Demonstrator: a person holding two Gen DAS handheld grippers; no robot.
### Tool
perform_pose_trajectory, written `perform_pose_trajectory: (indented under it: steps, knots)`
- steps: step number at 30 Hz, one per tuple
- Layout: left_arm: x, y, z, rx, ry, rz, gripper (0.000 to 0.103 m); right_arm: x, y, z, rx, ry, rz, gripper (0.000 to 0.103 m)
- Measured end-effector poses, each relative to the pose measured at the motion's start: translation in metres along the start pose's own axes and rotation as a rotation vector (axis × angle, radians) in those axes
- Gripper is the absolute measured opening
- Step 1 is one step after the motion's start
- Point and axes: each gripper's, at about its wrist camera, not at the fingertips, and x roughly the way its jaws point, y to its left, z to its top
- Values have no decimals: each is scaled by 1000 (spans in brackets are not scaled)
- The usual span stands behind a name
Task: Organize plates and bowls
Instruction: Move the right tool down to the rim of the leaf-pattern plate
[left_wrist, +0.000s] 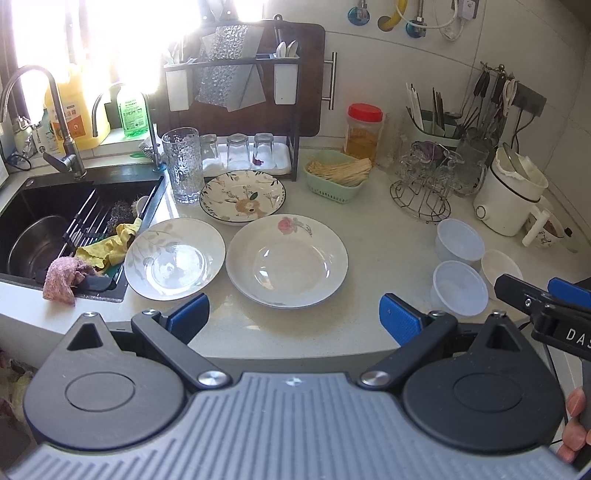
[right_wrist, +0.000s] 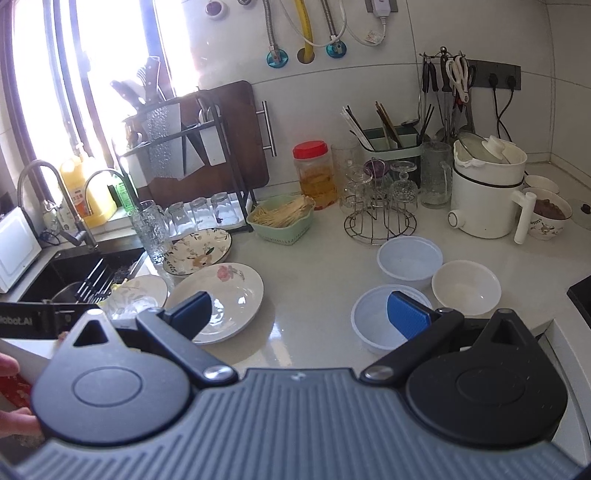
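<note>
Left gripper (left_wrist: 293, 314) and right gripper (right_wrist: 299, 314): both spread wide, holding nothing, hovering at the near edge of the pale stone countertop (left_wrist: 376, 236).

Three glazed ceramic plates lie beside the black sink (left_wrist: 33, 206): the white rose-print deep plate (left_wrist: 287, 260), the white leaf-print plate (left_wrist: 174, 258) and the dark-rimmed floral plate (left_wrist: 242, 196). Judged stiff, moderately heavy, slippery and breakable; grip best taken at the raised rim.

Two translucent plastic bowls (right_wrist: 409, 261) (right_wrist: 376, 325) and a small white ceramic bowl (right_wrist: 466, 287) sit well to the right. The plastic ones are judged light and flexible; pinch the wall.

The right wrist view alone shows the bowls' empty interiors; the left wrist view alone shows all three plates whole
</note>
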Motion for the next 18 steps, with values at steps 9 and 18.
perform_pose_trajectory:
  steps: [9,18]
  knots:
    - [23,55,35,40,-9,-3,100,33,38,9,19,47,26,103]
    - [60,96,45,2,37,-42,100,70,80,7,10,118,24,103]
